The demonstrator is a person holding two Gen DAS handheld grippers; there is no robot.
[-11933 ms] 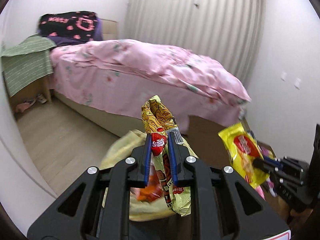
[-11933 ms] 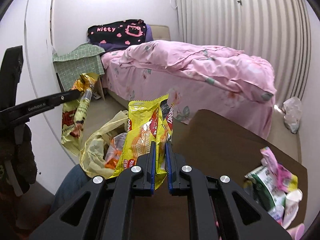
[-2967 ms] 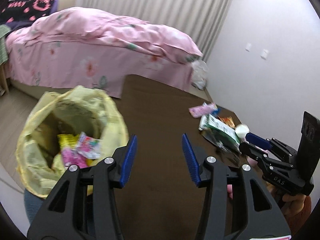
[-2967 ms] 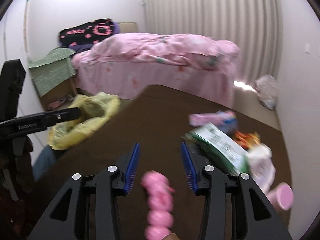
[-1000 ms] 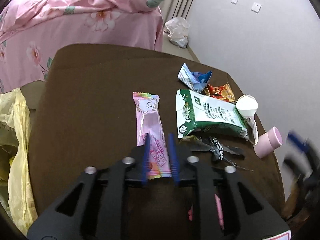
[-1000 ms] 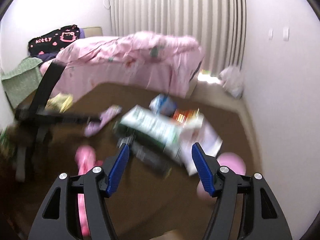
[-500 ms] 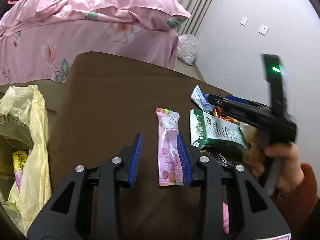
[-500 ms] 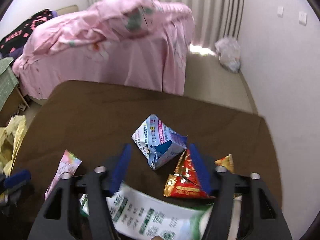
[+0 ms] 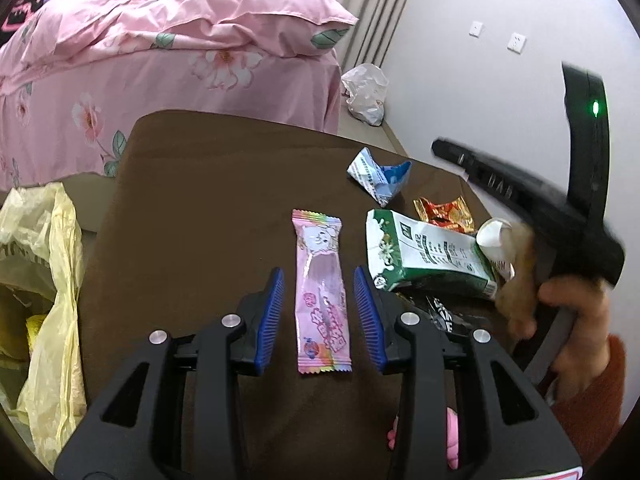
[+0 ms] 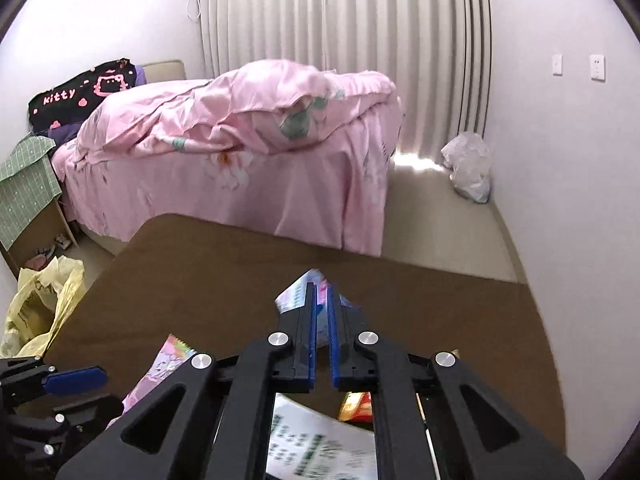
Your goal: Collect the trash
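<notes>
Now that the right gripper (image 10: pixel 322 320) has snapped its fingers shut on the crumpled white-and-blue paper wrapper (image 9: pixel 378 174) at the far side of the brown desk (image 9: pixel 208 184), that scrap is ready to lift. The left gripper (image 9: pixel 320 312), half-open, has let go of the long pink candy wrapper (image 9: pixel 320 288), which lies flat between its fingers. The yellow plastic bag (image 9: pixel 44 264) waits left of the desk.

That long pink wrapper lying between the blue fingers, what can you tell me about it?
The pink wrapper is a long, flat, glossy packet with crimped rainbow-striped ends, a cartoon animal printed near its far end and a label near its near end. It lies flat on the brown table, lengthwise between the open left gripper's blue fingers, apparently touching neither. The green-and-white carton lies just beside it, apart.
</notes>
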